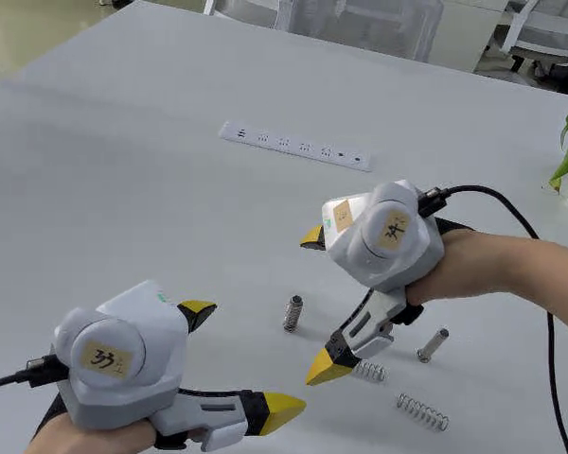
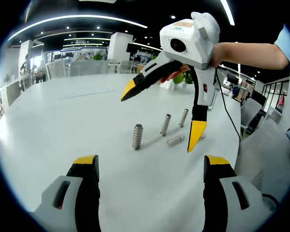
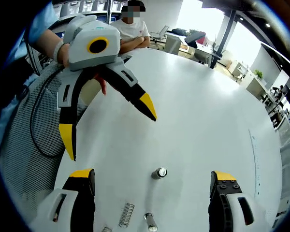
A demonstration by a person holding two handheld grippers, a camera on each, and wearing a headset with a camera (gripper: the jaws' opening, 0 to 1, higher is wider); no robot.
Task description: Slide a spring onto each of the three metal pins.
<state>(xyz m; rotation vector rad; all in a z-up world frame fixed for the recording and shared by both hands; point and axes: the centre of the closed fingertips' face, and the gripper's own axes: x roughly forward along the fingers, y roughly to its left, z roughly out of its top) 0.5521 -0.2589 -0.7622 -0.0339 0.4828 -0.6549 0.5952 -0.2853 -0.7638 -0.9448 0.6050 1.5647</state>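
Right gripper and left gripper both gape empty. A loose spring lies lower right, near a pin. Pinched off-centre, it could flick away.

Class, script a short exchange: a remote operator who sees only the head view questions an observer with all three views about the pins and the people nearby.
Operator: I see one bare pin right of the right gripper. Any others?
Observer: Yes. The left gripper view shows a second bare pin standing beside it, likely behind that gripper from your angle.
Operator: Is anybody else at the table?
Observer: The right gripper view shows a person seated at its edge, arms folded.
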